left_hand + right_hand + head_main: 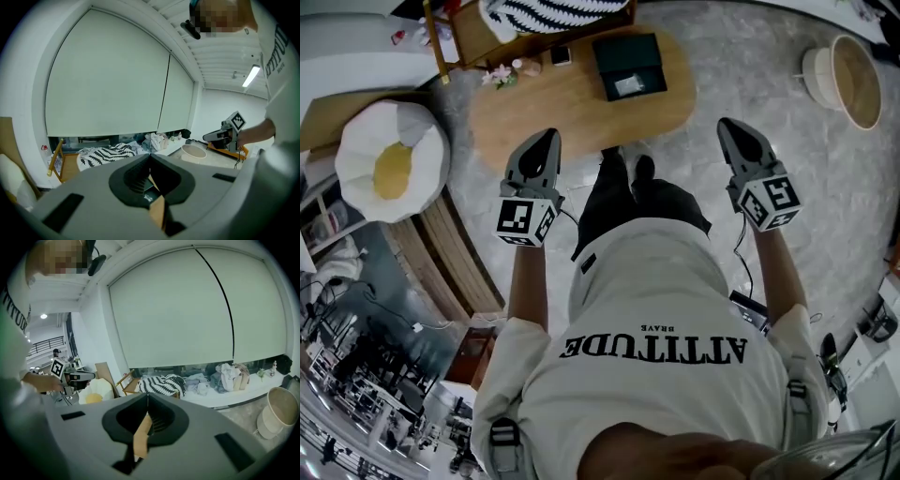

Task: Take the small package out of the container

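In the head view a black open container [628, 56] lies on the far part of an oval wooden table [553, 112], with a small pale package [630, 85] inside it. My left gripper [550, 136] hangs over the table's near edge, left of the container and short of it. My right gripper [727, 125] is held off the table's right end, over the floor. Both point forward and slightly down, with jaws meeting at the tips and nothing between them. The left gripper view shows the left gripper [150, 155] shut, and the right gripper view shows the right gripper [147, 393] shut.
A fried-egg cushion [392, 159] lies left of the table. A striped blanket [548, 11] covers a chair behind it. A round pale basket [853, 80] stands on the floor at far right. Small flowers [499, 75] and a cup stand at the table's left end. The person's feet [630, 169] are at its near edge.
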`<state>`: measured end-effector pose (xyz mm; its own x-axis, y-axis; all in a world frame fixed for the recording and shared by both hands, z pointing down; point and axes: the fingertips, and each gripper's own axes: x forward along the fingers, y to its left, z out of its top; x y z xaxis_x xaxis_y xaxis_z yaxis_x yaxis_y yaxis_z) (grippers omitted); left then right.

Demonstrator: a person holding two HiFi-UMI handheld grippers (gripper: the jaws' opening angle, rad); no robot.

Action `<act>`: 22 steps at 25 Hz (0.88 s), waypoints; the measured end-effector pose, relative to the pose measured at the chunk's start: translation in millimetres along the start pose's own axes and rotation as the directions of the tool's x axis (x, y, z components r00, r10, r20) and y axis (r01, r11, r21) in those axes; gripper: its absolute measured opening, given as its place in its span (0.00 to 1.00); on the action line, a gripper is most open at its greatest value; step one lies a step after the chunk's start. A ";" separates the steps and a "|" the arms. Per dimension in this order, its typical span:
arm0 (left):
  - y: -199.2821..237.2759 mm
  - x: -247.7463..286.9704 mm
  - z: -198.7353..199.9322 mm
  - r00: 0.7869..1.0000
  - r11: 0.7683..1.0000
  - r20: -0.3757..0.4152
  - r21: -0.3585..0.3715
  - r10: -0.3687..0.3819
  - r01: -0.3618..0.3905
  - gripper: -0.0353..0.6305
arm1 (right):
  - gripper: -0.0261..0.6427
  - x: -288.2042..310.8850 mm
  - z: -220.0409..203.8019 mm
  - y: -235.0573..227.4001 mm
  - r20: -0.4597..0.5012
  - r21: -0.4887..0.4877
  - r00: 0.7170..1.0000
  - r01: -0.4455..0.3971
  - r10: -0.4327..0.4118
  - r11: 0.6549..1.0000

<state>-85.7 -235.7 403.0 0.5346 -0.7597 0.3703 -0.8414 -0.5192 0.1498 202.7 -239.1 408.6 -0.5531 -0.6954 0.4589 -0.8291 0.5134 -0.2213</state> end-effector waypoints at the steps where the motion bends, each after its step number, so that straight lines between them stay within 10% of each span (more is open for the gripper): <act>1: 5.9 2.9 -2.0 1.000 1.000 -0.004 -0.001 -0.007 0.007 0.09 | 0.07 5.5 -1.9 3.0 -0.011 -0.002 1.000 -0.002 0.002 1.000; 22: 60.0 111.2 -111.9 0.973 0.983 -0.150 0.022 -0.178 0.183 0.09 | 0.07 116.4 -98.5 -1.0 -0.227 0.041 0.974 0.022 -0.012 0.999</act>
<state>-85.5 -307.5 555.7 0.6575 -0.5878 0.4712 -0.7277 -0.6576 0.1951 147.2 -271.0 547.0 -0.5103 -0.5690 0.6449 -0.8436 0.4771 -0.2467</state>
